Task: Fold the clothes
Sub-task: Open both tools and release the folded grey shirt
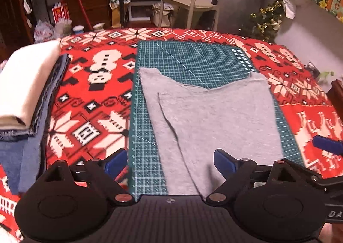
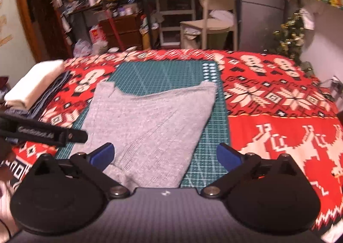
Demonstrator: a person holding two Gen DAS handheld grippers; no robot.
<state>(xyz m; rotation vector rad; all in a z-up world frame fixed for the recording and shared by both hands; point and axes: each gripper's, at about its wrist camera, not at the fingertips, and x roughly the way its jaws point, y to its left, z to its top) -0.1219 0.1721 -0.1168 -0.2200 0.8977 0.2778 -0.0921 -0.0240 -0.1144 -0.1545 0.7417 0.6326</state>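
Left wrist view's showing both grippers, left gripper (image 1: 170,161) and right gripper (image 2: 165,155), hovering spread wide, gripping nothing, probably lining up the grey shirt's (image 1: 212,112) next fold.

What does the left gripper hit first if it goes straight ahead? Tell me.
Most likely the grey shirt on the green mat. The open left gripper points forward and down at it, empty, though depth is hard to judge.

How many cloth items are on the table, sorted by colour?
Grey: 1, shirt on the mat
White: 1, folded cloth atop the stack
Blue: 2, jeans and a darker piece
Total: 4
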